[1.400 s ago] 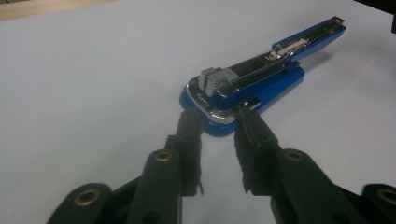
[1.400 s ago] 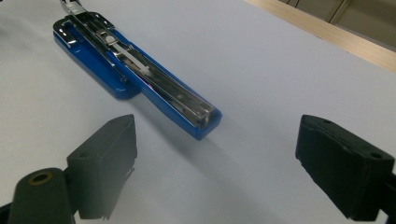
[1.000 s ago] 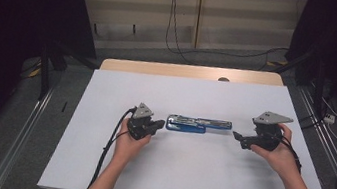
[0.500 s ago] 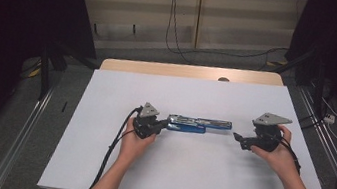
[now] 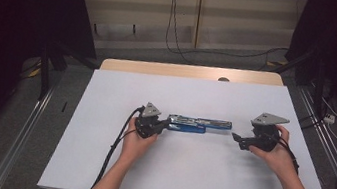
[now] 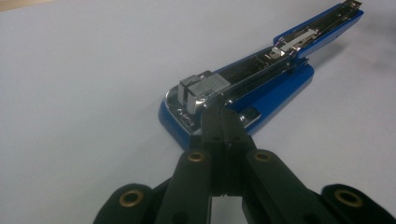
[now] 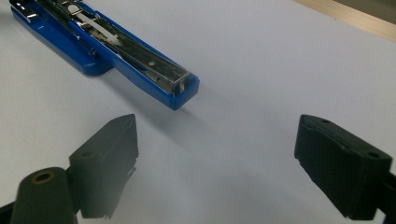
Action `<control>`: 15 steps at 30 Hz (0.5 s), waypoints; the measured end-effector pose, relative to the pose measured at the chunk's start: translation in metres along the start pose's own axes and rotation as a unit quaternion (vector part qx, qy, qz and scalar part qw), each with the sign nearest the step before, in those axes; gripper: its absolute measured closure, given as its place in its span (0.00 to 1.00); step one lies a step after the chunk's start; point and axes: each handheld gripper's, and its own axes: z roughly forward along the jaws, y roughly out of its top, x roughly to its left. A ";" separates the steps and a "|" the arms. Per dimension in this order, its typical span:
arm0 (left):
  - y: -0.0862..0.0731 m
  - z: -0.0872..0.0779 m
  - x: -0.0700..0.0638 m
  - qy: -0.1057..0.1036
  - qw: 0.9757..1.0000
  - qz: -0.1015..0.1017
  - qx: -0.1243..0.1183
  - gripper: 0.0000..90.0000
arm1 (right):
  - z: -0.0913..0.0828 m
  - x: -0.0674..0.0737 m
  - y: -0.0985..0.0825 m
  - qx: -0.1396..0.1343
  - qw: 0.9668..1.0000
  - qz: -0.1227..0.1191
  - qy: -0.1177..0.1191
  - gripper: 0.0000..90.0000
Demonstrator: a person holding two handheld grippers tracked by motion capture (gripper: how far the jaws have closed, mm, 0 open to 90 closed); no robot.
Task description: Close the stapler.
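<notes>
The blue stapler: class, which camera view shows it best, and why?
The left gripper view: the opened blue stapler lies close, staples and metal track sharp. The right gripper view catches its far end; the high view shows it small.

Left tool (image 6: 223, 122) jaws pressed together, apparently empty; right tool (image 7: 215, 163) jaws wide apart; both forearms extended forward.

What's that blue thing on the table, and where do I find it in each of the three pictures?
High view: the opened blue stapler lies mid-table, between the two grippers.
Left gripper view: stapler runs from centre to upper right, at the shut jaws' tips.
Right gripper view: stapler upper left, beyond the open jaws.
Shared landmark: the white table.
</notes>
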 end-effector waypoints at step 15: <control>0.000 0.007 -0.001 0.000 1.000 0.008 -0.003 1.00 | 0.003 0.002 0.000 0.000 1.000 0.003 0.005 0.38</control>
